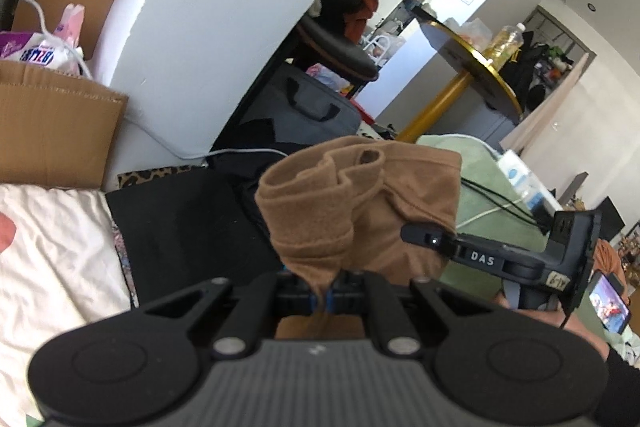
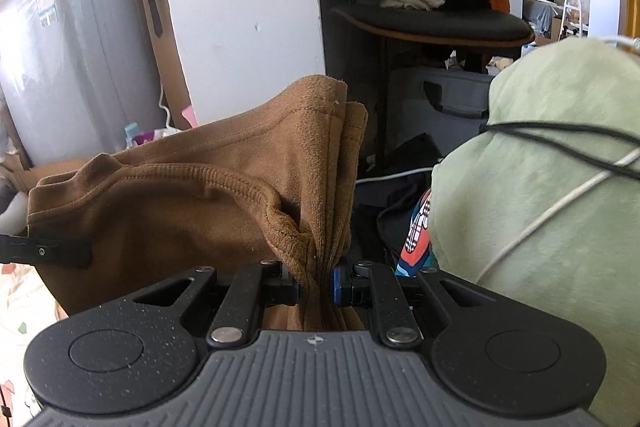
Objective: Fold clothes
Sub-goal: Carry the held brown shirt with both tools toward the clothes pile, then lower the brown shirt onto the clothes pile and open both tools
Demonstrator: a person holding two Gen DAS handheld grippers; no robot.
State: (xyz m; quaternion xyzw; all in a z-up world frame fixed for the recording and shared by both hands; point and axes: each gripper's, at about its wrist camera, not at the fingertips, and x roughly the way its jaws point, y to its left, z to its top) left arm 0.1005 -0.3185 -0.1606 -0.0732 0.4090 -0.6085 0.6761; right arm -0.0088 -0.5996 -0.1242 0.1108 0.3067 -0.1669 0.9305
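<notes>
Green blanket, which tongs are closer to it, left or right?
Right. The right tongs, clamped on the brown garment, sit just beside the green blanket; the left tongs hold the garment farther off.

Brown garment (image 2: pixel 192 203): soft matt knit — ribbed band, fuzzy nap
Left gripper (image 1: pixel 324 297): matt black plastic, ribbed grey housing
Right gripper (image 2: pixel 316 287): speckled matt black plastic, blue pads
Green blanket (image 2: pixel 532 187): plush fleece
Cardboard box (image 1: pixel 52 127): corrugated, dull brown
Bedsheet (image 1: pixel 56 251): wrinkled cloth
</notes>
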